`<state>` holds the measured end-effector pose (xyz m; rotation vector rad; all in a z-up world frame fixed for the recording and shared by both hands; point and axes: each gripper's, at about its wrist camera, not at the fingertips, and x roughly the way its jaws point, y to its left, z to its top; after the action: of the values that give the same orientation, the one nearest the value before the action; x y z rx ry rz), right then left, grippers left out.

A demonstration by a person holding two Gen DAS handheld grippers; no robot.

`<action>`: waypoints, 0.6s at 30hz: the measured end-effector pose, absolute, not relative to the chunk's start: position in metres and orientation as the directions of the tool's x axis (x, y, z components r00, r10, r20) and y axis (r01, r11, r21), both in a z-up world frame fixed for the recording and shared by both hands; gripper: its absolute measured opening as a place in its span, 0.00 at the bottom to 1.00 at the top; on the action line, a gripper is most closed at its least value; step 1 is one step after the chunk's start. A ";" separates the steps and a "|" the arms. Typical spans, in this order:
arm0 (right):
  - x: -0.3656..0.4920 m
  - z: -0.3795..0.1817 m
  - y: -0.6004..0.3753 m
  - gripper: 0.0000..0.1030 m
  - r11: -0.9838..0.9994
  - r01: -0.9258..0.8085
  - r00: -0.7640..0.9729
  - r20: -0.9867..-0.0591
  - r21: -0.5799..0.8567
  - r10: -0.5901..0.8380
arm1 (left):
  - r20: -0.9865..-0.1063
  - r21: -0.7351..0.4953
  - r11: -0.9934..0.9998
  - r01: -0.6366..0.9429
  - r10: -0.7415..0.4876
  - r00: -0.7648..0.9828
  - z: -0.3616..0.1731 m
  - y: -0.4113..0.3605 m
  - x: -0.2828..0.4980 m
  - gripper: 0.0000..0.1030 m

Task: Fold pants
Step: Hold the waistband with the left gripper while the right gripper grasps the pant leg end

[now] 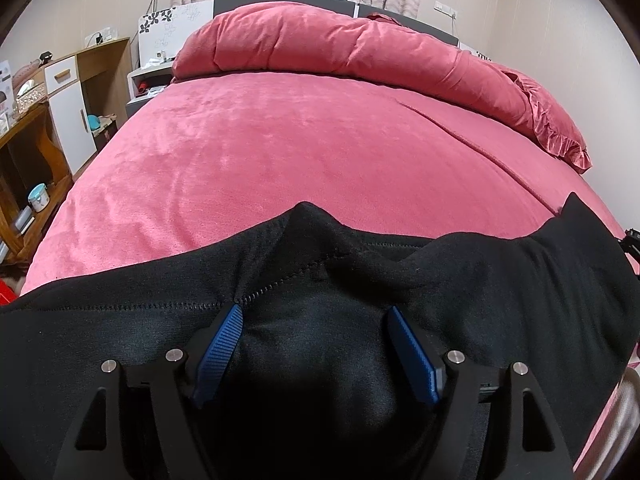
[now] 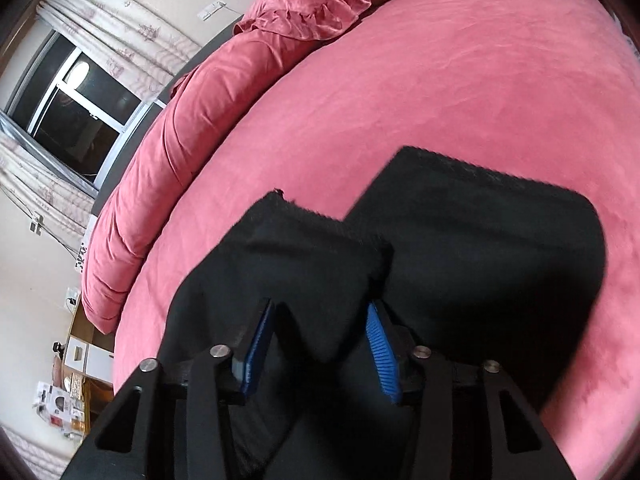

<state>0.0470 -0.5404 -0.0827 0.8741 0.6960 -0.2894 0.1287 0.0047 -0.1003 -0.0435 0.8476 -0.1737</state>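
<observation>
- The black pants (image 1: 360, 280) lie across the near part of the bed (image 1: 280, 152), on its pink plush cover.
- In the left wrist view the crotch seam and a stitched hem run just ahead of the left gripper (image 1: 316, 312).
- The left gripper's blue fingers (image 1: 220, 344) stand spread wide over the dark cloth; nothing is pinched between them.
- In the right wrist view the two leg ends (image 2: 480, 220) lie side by side on the cover, their hems pointing away toward the middle of the bed.
- The right gripper (image 2: 320, 308) hangs tilted over the nearer leg end. Its fingers (image 2: 382, 344) are partly apart, with a fold of the black cloth rising between them; I cannot tell whether the pads press on it.
- A rolled pink quilt (image 1: 340, 40) and a frilled pillow (image 1: 560, 136) lie along the far edge of the bed.
- A window (image 2: 76, 100) with pale curtains (image 2: 140, 40) stands behind the headboard, and a wooden cabinet (image 1: 72, 92) is beside the bed.
</observation>
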 end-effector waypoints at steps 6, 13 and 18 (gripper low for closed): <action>0.055 -0.073 -0.544 0.15 0.675 0.486 0.725 -0.688 0.555 0.043 | -0.741 -0.110 0.985 0.136 -0.173 0.648 -0.100 0.005 0.129 0.75; 0.003 -0.051 -0.572 0.08 0.658 0.542 0.750 -0.655 0.523 -0.097 | -0.740 -0.114 0.984 0.138 -0.177 0.648 -0.100 0.005 0.129 0.75; -0.023 -0.051 -0.593 0.08 0.634 0.589 0.728 -0.670 0.502 -0.146 | -0.740 -0.114 0.984 0.137 -0.176 0.649 -0.100 0.004 0.129 0.76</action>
<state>-0.0233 -0.5933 -0.0510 0.7781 0.6297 -0.4534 0.1292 0.0042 -0.0998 -0.0488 0.8464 -0.1779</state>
